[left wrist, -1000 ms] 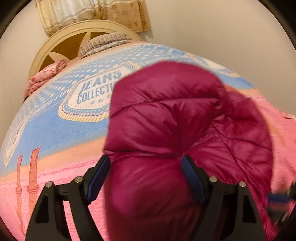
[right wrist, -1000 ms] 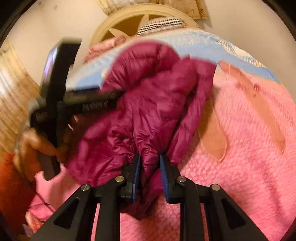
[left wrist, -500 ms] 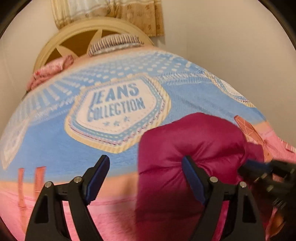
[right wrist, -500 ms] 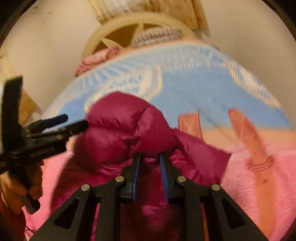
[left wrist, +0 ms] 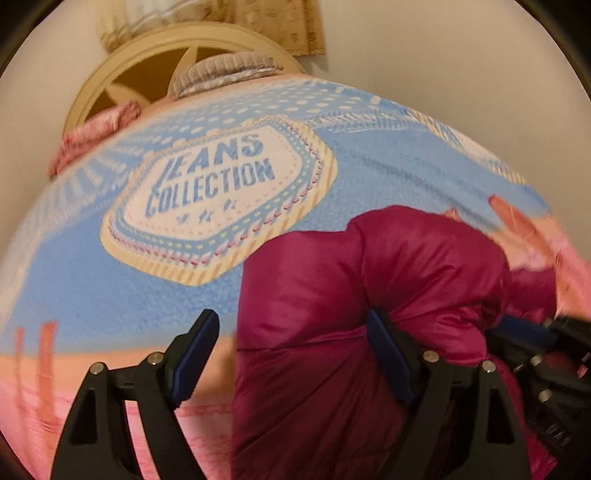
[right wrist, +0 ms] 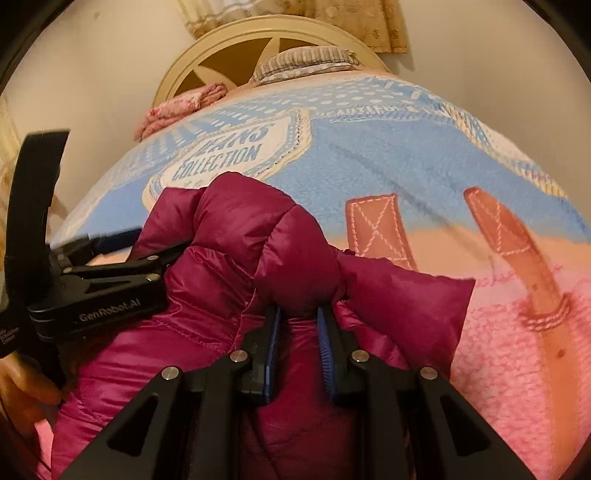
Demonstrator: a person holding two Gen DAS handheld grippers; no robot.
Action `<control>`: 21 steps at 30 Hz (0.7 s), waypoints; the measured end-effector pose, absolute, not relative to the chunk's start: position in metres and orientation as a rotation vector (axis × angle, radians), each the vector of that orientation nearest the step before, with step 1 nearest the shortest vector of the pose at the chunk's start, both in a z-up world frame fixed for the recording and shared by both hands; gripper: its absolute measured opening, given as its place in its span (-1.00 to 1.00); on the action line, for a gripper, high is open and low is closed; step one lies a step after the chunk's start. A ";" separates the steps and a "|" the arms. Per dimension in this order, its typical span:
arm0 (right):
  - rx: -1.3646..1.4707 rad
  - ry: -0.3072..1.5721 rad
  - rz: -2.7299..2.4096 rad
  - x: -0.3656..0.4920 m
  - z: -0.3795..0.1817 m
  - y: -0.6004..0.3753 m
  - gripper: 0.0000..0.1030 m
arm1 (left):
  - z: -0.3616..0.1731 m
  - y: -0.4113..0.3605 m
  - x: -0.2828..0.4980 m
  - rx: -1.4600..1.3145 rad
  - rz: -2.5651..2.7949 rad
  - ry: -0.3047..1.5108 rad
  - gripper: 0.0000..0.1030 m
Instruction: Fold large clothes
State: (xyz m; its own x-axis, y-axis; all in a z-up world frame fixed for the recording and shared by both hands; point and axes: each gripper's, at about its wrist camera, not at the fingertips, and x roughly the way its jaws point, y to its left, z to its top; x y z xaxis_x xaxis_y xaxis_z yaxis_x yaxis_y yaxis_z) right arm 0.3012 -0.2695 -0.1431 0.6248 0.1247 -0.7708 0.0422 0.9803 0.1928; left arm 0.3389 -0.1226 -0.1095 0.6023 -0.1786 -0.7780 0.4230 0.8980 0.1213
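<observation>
The magenta puffer jacket [right wrist: 236, 280] is bunched in a padded heap on the bed, over the boundary between the blue and the pink parts of the printed blanket [left wrist: 110, 295]. Compared with a second ago, when it was spread higher across both views and covered much of the "JEANS COLLECTION" badge [left wrist: 218, 184], it is now seen lower and gathered towards the near side, and the badge is fully uncovered. This is judged to mean that a folded-over part has been brought down and laid on the rest, so one fold is about complete and flattening is still due.

The right gripper [right wrist: 297, 332] is kept narrow, a ridge of jacket fabric being pinched between its jaws. The left gripper [left wrist: 295, 354] is held wide; its jaws have just been opening, the jacket's bulk lies between them against the right-hand pad only, and the other pad stands clear over the blanket, so no grip is seen.

Beyond, a striped pillow [right wrist: 303, 61] and a pink folded cloth [right wrist: 177, 107] are seen against the round headboard [right wrist: 207, 48], below a curtain [right wrist: 332, 18]. No container is visible.
</observation>
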 end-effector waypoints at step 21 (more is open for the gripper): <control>0.518 0.820 0.126 0.197 -0.158 -0.278 0.79 | -0.133 -0.025 0.291 -0.184 -0.635 0.997 0.93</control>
State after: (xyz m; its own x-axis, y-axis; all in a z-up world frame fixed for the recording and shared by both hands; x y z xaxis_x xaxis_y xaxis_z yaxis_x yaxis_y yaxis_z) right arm 0.1972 -0.2778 -0.1577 0.6828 0.3026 -0.6650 0.0891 0.8689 0.4869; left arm 0.2911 -0.0252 -0.1326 0.3810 -0.5757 -0.7234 0.4128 0.8061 -0.4240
